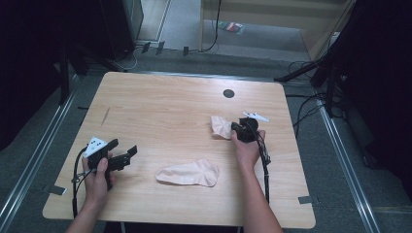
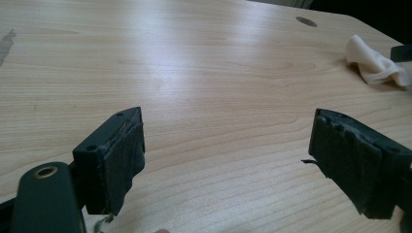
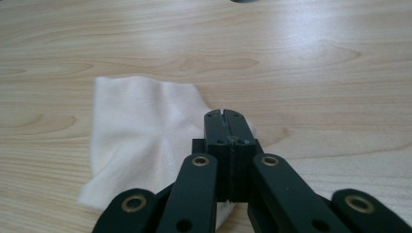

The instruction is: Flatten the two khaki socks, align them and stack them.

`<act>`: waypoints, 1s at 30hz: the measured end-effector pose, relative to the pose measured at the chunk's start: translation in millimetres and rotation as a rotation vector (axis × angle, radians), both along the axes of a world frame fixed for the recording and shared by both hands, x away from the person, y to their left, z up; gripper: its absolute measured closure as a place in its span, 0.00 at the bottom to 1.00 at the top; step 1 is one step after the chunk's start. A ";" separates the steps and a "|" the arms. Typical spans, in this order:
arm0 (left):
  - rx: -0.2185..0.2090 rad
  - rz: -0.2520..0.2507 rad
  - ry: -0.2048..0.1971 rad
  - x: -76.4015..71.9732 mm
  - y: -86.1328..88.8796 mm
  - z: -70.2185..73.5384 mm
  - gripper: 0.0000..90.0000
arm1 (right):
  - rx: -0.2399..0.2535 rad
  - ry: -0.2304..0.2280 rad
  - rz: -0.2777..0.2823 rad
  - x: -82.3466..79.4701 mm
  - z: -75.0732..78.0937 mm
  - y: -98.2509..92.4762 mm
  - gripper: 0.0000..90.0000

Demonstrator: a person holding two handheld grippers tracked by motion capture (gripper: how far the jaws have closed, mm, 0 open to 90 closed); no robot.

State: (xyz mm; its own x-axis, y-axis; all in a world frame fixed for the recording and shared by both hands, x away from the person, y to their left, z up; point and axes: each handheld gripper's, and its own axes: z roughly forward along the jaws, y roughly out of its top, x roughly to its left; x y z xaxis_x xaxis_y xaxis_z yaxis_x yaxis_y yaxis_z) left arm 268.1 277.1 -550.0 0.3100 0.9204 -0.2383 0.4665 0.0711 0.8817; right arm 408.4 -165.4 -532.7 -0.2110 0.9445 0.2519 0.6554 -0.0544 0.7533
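Pinching the far sock at its edge

Looking down from the high view, the right gripper [image 1: 241,130] is sitting against the crumpled sock [image 1: 221,127], which is lying between the table's [image 1: 160,102] dark grommet hole [image 1: 229,93] and the flat sock [image 1: 188,173] nearer the person. The left gripper [image 1: 121,154] is waiting well to the left of that flat sock, over bare wood.

Switching to the left gripper view, its jaws are standing wide apart with nothing between them, and the crumpled sock [image 2: 375,62] is showing far off at the right, bunched into folds.

Riding along in the right gripper view, the jaws are pressed flat together over the sock's [image 3: 141,131] near edge; whether fabric is actually caught between them I can't tell. This view is giving the contact that the high view hides behind the hand.

Judging the cloth: soft, light, limp, likely to drape and drag, so a hem pinch seems best.
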 end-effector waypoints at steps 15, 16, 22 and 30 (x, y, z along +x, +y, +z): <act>0.002 -0.004 0.003 0.5 0.4 0.0 0.15 | 0.020 -0.016 0.003 -1.0 11.2 8.2 0.68; 0.003 -0.003 0.003 0.6 0.2 -0.1 0.15 | -0.005 0.006 -0.034 0.0 6.4 7.6 0.60; 0.001 -0.002 0.003 0.8 0.1 -0.2 0.16 | -0.076 0.028 -0.031 3.5 -9.8 9.3 0.55; 0.003 -0.002 0.004 0.7 -0.1 -0.2 0.16 | -0.191 -0.047 -0.011 -7.8 -14.7 25.3 0.91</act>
